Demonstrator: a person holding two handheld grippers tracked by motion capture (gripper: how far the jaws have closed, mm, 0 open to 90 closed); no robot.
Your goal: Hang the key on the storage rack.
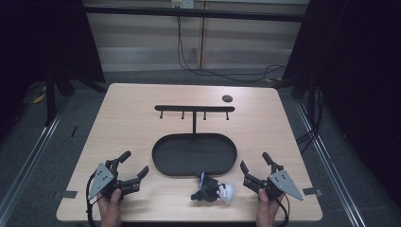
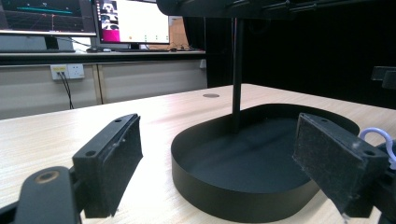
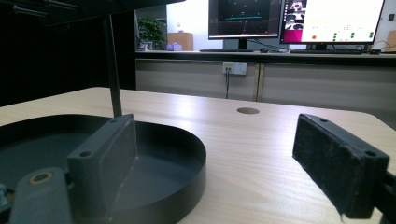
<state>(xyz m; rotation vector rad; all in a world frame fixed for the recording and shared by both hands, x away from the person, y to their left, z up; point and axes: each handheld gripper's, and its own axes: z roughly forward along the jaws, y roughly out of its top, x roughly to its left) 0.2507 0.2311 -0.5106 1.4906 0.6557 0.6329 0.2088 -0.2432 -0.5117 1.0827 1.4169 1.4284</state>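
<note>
My left gripper (image 1: 134, 165) and right gripper (image 1: 255, 166): both wide, empty. High view adds keyring bundle (image 1: 213, 191) before tray (image 1: 163, 163).

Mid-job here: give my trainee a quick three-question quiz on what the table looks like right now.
1. True or false: the black oval metal tray holds the small black-and-white keychain bundle.
2. Which stands nearer that bundle: A, the left gripper, or B, the right gripper?
3. Fill in: the black T-shaped hook rack rises on a post from the tray's ___ edge.

Key: 1 false, it lies on the light wooden table in front of the tray. 2 B. 3 far.
</note>
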